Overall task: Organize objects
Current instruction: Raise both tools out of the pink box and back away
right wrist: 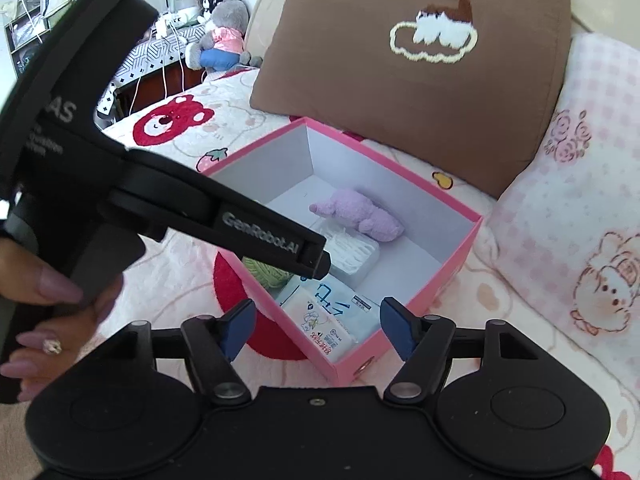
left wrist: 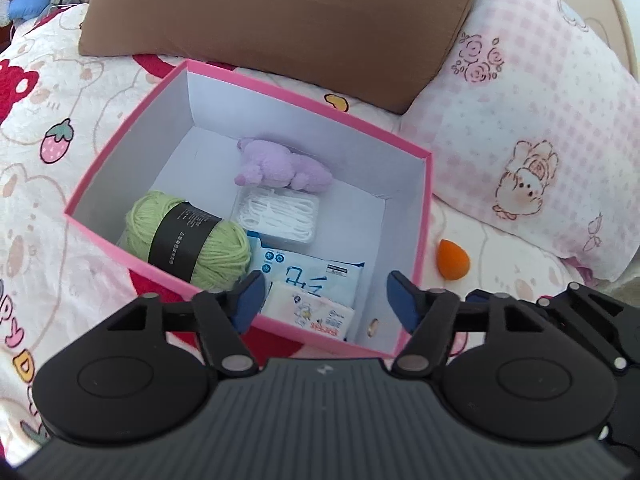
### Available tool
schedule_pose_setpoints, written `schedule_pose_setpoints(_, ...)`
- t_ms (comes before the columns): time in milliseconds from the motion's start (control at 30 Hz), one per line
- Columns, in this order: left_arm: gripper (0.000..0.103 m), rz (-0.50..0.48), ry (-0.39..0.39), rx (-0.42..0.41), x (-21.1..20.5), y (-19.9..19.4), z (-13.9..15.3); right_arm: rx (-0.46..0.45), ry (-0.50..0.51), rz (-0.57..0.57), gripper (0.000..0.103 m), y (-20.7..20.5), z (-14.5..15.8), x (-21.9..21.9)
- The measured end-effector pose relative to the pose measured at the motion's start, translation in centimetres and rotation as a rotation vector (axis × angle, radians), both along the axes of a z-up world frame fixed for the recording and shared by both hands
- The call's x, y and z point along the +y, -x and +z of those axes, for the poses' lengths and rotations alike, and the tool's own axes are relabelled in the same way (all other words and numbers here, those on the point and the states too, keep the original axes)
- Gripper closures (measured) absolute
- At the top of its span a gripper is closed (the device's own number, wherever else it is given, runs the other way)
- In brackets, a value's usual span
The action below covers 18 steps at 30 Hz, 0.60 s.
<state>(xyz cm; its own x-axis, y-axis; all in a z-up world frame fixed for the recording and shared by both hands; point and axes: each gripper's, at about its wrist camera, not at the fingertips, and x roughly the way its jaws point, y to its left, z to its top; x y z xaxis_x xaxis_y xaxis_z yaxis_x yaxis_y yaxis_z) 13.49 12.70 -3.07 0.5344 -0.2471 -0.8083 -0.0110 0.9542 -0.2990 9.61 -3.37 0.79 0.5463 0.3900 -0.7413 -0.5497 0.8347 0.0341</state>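
- Sponge (left wrist: 453, 259), orange, egg-shaped, lies on the bed just beside the pink box (left wrist: 424, 216), not yet inside; round shape may roll off soft quilt if nudged.
- Left hand-held gripper (left wrist: 323, 300) spread, nothing between pads; right hand-held gripper (right wrist: 315, 330) likewise spread and empty.
- Both hover over the box's near corner: collision or tipping the wall is possible.
- Yarn (left wrist: 188, 236), plush (left wrist: 280, 168), packets (left wrist: 308, 276) already inside.

The box (left wrist: 120, 152) stands on the bed (left wrist: 36, 128), in front of the cushion (left wrist: 280, 12). Inside it, the plush toy (left wrist: 280, 164) lies near the back wall. The floss pack (left wrist: 280, 212) is just before the toy. The yarn ball (left wrist: 192, 236) lies against the left wall. Two tissue packs (left wrist: 312, 280) lie at the front wall. The sponge (left wrist: 452, 258) lies on the bed, just right of the box, beside the pillow (left wrist: 540, 120).
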Motion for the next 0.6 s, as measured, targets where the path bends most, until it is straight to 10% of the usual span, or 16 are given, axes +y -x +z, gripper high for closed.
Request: schedule_pose_setpoints(600,0.019,-0.108,-0.076,-0.026,-2.8,6.7,7.6,-0.042,-0.008,0.083,0.009,5.8,5.5,-2.3)
